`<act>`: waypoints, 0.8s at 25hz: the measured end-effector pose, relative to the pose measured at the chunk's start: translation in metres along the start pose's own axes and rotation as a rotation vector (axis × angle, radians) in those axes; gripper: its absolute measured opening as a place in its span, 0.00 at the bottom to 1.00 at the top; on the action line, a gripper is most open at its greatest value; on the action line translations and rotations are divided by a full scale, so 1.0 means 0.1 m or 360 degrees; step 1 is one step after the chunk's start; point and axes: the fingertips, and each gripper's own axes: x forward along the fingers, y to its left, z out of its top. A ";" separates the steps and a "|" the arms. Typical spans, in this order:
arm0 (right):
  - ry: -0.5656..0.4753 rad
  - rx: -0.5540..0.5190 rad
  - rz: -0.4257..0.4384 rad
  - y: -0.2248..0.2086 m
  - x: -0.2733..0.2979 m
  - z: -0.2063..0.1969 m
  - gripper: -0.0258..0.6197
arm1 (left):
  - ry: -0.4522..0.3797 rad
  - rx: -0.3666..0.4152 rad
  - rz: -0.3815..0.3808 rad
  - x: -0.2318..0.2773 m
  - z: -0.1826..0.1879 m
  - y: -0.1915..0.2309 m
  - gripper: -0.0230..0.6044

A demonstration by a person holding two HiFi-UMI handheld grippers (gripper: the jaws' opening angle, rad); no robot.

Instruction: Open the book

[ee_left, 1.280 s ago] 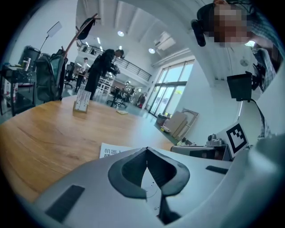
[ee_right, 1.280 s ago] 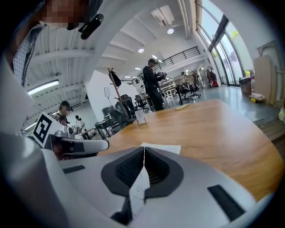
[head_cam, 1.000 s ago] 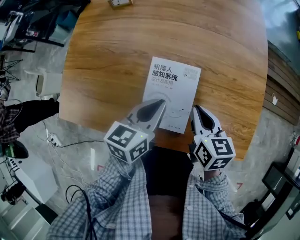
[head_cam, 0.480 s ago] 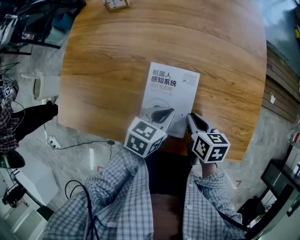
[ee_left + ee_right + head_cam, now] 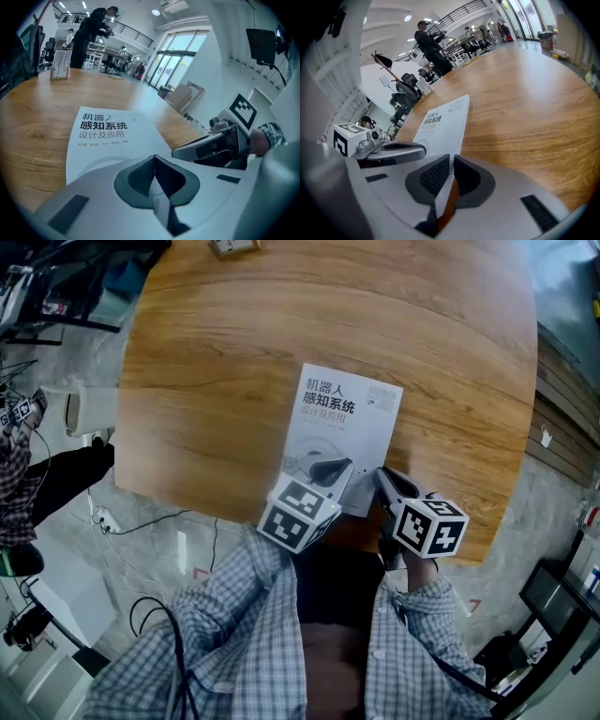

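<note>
Both clamped on the book's (image 5: pixel 343 427) near edge: left gripper (image 5: pixel 335 467), right gripper (image 5: pixel 383 476). Wooden table (image 5: pixel 225 352) under it, with grey floor (image 5: pixel 155 545) below, in an open-plan office.

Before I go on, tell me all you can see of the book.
The book is a thin white paperback, dark Chinese title at the top, faint grey graphic below. It lies closed, flat, cover up, on the wooden table near its front edge. The left gripper is over its near end, the right gripper at its near right corner, both shut; contact unclear.
</note>
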 end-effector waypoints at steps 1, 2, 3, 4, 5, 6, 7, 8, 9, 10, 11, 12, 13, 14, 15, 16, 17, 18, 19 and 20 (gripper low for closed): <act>-0.0001 0.0045 0.0032 0.00 0.00 0.00 0.10 | 0.0004 0.0005 0.0002 0.00 -0.01 0.00 0.05; -0.0003 0.0089 0.0066 0.00 -0.01 0.00 0.09 | 0.0008 0.0009 0.0004 0.01 -0.02 0.00 0.05; -0.0007 0.0127 0.0101 0.00 -0.02 0.00 0.09 | 0.0010 0.0013 0.0005 0.01 -0.02 -0.01 0.05; -0.0013 0.0161 0.0141 0.01 -0.03 0.01 0.08 | 0.0006 0.0016 0.0008 0.01 -0.02 -0.01 0.05; -0.0023 0.0194 0.0184 0.02 -0.04 0.02 0.08 | -0.0003 0.0014 0.0012 0.01 -0.01 0.00 0.05; -0.0032 0.0230 0.0231 0.04 -0.05 0.04 0.08 | -0.0016 0.0002 0.0019 0.00 -0.01 0.02 0.05; -0.0040 0.0270 0.0278 0.06 -0.07 0.05 0.08 | -0.0027 -0.0015 0.0026 0.00 0.00 0.03 0.05; -0.0046 0.0311 0.0323 0.07 -0.09 0.05 0.08 | -0.0034 -0.0030 0.0029 -0.01 0.00 0.03 0.05; -0.0054 0.0348 0.0364 0.09 -0.11 0.06 0.07 | -0.0034 -0.0039 0.0026 -0.01 0.00 0.03 0.05; -0.0064 0.0378 0.0401 0.11 -0.13 0.08 0.07 | -0.0032 -0.0045 0.0017 -0.01 0.00 0.02 0.05; -0.0076 0.0404 0.0436 0.13 -0.15 0.09 0.07 | -0.0030 -0.0057 0.0000 -0.01 0.00 0.00 0.05; -0.0089 0.0425 0.0474 0.16 -0.17 0.11 0.07 | -0.0037 -0.0076 -0.0023 -0.01 0.00 -0.03 0.05; -0.0103 0.0441 0.0516 0.20 -0.20 0.13 0.07 | -0.0051 -0.0092 -0.0053 -0.02 0.02 -0.08 0.05; -0.0120 0.0452 0.0559 0.25 -0.23 0.15 0.07 | -0.0069 -0.0099 -0.0087 -0.03 0.04 -0.14 0.05; -0.0139 0.0457 0.0600 0.30 -0.25 0.19 0.07 | -0.0086 -0.0094 -0.0119 -0.03 0.06 -0.19 0.05; -0.0159 0.0455 0.0635 0.35 -0.28 0.21 0.07 | -0.0100 -0.0085 -0.0143 -0.05 0.08 -0.24 0.05; -0.0176 0.0447 0.0665 0.41 -0.31 0.24 0.07 | -0.0113 -0.0080 -0.0158 -0.07 0.10 -0.26 0.05; -0.0191 0.0436 0.0695 0.47 -0.33 0.26 0.07 | -0.0124 -0.0083 -0.0167 -0.11 0.12 -0.27 0.05; -0.0203 0.0426 0.0728 0.54 -0.35 0.29 0.07 | -0.0134 -0.0089 -0.0174 -0.15 0.14 -0.27 0.05; -0.0214 0.0420 0.0764 0.60 -0.36 0.31 0.07 | -0.0143 -0.0090 -0.0179 -0.20 0.16 -0.26 0.05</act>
